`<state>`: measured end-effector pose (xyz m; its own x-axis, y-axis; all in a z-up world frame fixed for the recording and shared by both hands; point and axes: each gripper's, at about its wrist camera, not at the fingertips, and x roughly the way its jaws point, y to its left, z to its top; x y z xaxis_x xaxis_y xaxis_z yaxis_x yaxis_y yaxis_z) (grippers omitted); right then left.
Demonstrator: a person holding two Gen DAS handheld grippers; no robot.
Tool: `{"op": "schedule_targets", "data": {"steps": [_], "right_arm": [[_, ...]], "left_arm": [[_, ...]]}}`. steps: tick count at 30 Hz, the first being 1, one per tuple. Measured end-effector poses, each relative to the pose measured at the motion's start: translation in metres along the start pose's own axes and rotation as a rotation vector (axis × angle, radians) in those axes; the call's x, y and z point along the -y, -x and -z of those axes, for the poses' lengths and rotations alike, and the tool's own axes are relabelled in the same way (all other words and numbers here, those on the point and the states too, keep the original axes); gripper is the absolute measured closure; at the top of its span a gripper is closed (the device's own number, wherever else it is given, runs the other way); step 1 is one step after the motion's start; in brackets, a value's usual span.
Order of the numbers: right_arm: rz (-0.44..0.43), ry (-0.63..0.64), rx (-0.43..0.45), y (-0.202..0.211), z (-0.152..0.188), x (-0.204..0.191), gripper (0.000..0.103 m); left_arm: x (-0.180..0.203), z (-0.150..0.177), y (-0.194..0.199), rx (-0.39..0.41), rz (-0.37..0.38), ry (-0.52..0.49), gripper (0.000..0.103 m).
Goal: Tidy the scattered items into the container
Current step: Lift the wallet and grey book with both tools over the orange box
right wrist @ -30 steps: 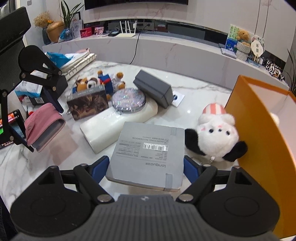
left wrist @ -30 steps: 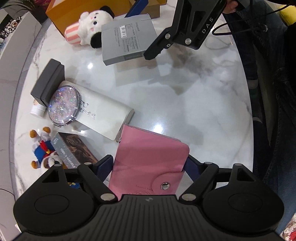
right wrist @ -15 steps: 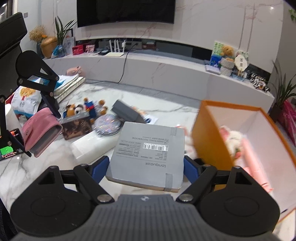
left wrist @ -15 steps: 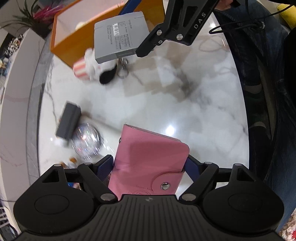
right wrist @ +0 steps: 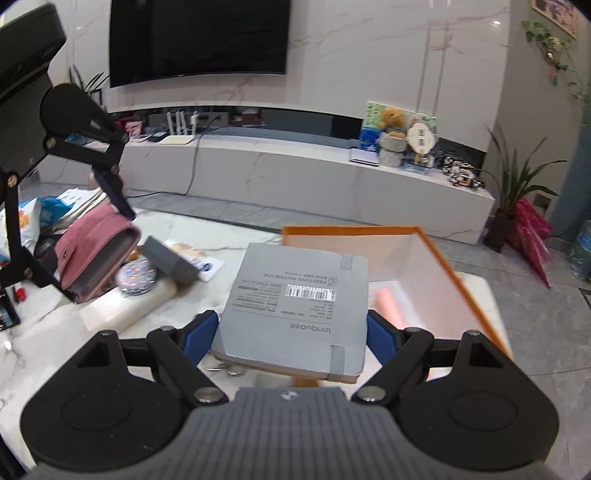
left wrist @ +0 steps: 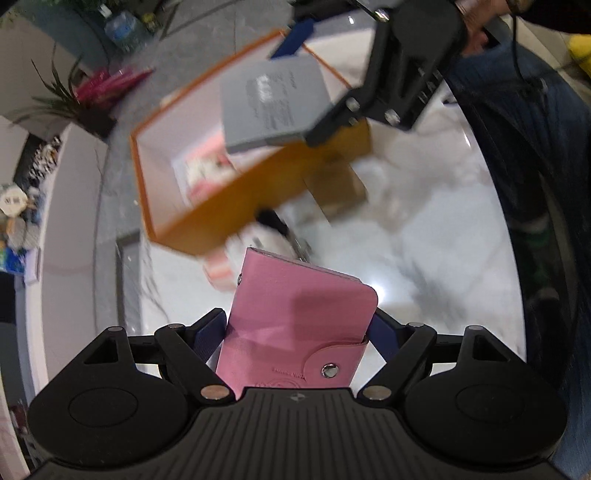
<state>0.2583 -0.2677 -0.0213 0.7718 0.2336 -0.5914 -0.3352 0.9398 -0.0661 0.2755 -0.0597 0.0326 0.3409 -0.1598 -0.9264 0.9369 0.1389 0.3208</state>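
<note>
left gripper (left wrist: 299,332): its fingers are clamped on a pink snap-button wallet (left wrist: 295,325), one blue pad on each long edge; the wallet sticks out forward, held up off the worktop (left wrist: 424,258)
right gripper (right wrist: 293,332): fingers spread wide but closed on a grey painting notebook (right wrist: 299,306), pads pressing its left and right edges; the barcode label faces up
notebook position: in the air, its far end over the near wall of the orange box (right wrist: 454,269); in the left wrist view it hangs above the box's open top
wallet position: short of the box, above the white marble worktop, just beside the box's near corner in the left wrist view
orange box: open on top, white inside, sitting at the worktop edge; a pink item (right wrist: 388,306) lies on its floor, too blurred to name
plush toy (left wrist: 258,243): white and black with a pink striped part, on the worktop against the box's outer wall, partly hidden behind the wallet
still on the worktop: a glittery round compact (right wrist: 136,282) on a long white case (right wrist: 118,314), and a dark grey box (right wrist: 170,260) tilted beside them
person: a hand (left wrist: 476,26) grips the right gripper's handle
</note>
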Motion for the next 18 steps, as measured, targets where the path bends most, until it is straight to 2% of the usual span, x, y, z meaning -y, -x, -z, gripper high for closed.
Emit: {"op": "schedule_targets", "data": {"steps": [6, 13, 18], "right_arm": [[0.046, -0.022, 0.006, 0.002, 0.001, 0.035, 0.018], [0.108, -0.043, -0.002, -0.005, 0.005, 0.072, 0.018], [0.148, -0.050, -0.028, -0.018, 0.011, 0.095, 0.018]], "left_arm": [[-0.025, -0.053, -0.008, 0.079, -0.044, -0.005, 0.007], [-0.045, -0.113, -0.030, 0.164, -0.048, -0.046, 0.007], [-0.054, -0.146, -0.053, 0.174, -0.048, -0.092, 0.007]]}}
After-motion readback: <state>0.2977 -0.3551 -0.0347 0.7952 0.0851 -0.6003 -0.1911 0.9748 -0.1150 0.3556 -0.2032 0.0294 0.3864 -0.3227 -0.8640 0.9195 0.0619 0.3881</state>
